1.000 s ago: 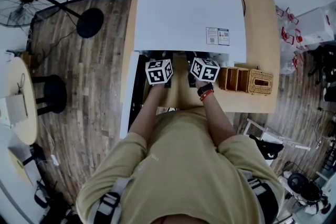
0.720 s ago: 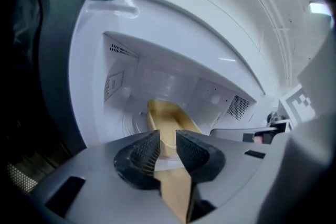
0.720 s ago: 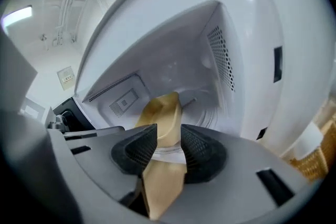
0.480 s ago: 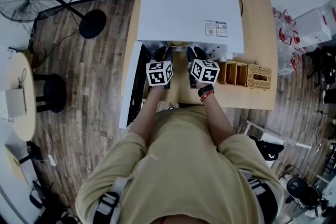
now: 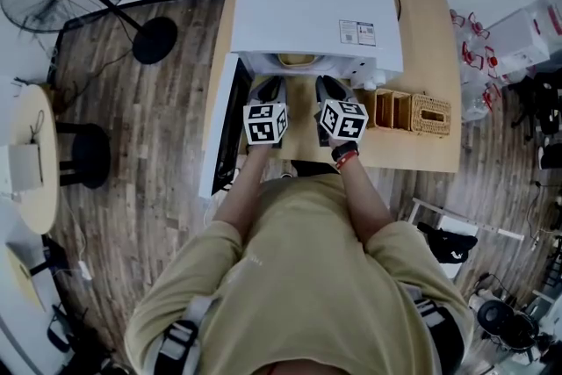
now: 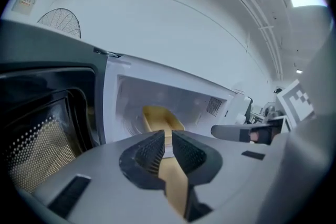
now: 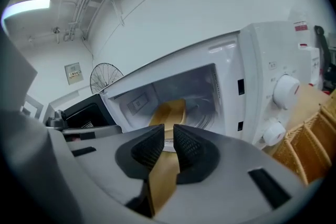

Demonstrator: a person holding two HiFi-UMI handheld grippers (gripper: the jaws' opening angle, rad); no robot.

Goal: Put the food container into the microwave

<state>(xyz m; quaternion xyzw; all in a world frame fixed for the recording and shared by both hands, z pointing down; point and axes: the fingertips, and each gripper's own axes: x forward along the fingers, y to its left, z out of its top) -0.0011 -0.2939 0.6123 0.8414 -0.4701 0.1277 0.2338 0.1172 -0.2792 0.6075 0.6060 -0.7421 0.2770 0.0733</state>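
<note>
The food container (image 5: 297, 60) sits inside the white microwave (image 5: 312, 9) at the upper middle of the frame, on a wooden table (image 5: 432, 48), with the microwave's door (image 5: 226, 123) swung open to the left. Just below the opening, the left gripper (image 5: 268, 89) and right gripper (image 5: 329, 89) hang side by side. Each has its jaws drawn nearly together, leaving only a thin slit with nothing between them.
</note>
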